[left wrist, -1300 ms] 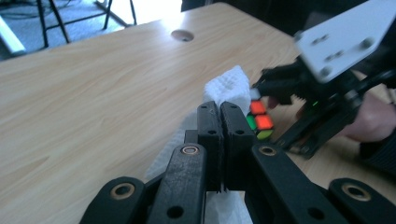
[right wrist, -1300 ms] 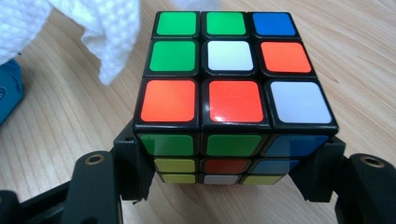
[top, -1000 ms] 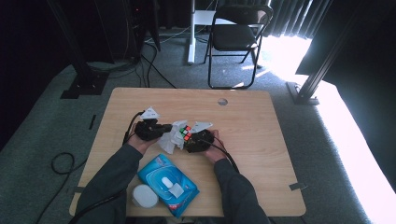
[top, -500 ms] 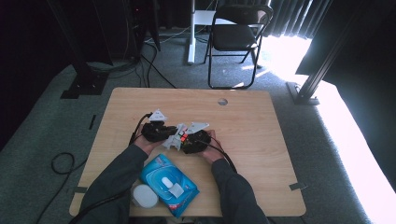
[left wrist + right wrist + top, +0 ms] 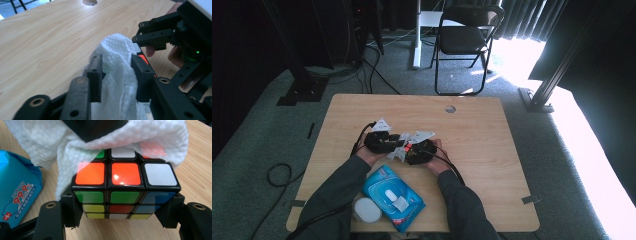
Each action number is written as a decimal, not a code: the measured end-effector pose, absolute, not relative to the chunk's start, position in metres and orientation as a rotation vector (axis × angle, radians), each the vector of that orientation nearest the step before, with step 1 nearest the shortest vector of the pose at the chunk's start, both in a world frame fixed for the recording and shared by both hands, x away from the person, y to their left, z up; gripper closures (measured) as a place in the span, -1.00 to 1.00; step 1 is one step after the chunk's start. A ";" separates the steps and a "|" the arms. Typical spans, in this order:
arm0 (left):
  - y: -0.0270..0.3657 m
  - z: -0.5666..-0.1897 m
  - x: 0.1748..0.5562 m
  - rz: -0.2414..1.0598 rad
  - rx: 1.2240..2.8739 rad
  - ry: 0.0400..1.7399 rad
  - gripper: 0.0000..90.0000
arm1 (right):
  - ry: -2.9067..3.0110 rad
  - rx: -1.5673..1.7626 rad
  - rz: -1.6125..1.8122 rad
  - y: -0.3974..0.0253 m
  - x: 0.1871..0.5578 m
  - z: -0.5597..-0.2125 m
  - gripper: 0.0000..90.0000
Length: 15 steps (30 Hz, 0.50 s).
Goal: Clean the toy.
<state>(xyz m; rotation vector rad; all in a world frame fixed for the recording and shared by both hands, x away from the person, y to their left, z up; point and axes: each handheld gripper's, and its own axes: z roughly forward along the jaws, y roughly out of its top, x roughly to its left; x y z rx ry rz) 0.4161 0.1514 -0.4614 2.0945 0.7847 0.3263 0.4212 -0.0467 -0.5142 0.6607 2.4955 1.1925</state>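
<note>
High view: the left gripper and right gripper have drawn closer to each other since a second ago and shifted slightly toward the person, now meeting just beyond the blue wipes pack on the table.

Left gripper view: its jaws are pinched on the white wipe, bunched between them and pressed against the cube's edge.

Right gripper view: its jaws clamp the puzzle cube by its sides, held just above the table beside the wipes pack, with the wipe draped over the cube's top. Contact seems made, so wiping the cube is likely under way.
</note>
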 end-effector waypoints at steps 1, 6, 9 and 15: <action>0.151 -0.461 0.416 0.347 2.100 0.788 0.61 | 2.497 0.661 1.191 -0.046 0.421 -0.514 -0.24; 0.149 -0.461 0.415 0.379 2.118 0.786 0.86 | 2.503 0.663 1.195 -0.044 0.421 -0.515 -0.24; 0.149 -0.460 0.418 0.395 2.112 0.808 0.89 | 2.514 0.644 1.201 -0.042 0.420 -0.515 -0.24; 0.150 -0.457 0.421 0.414 2.099 0.831 0.90 | 2.522 0.617 1.214 -0.040 0.418 -0.512 -0.24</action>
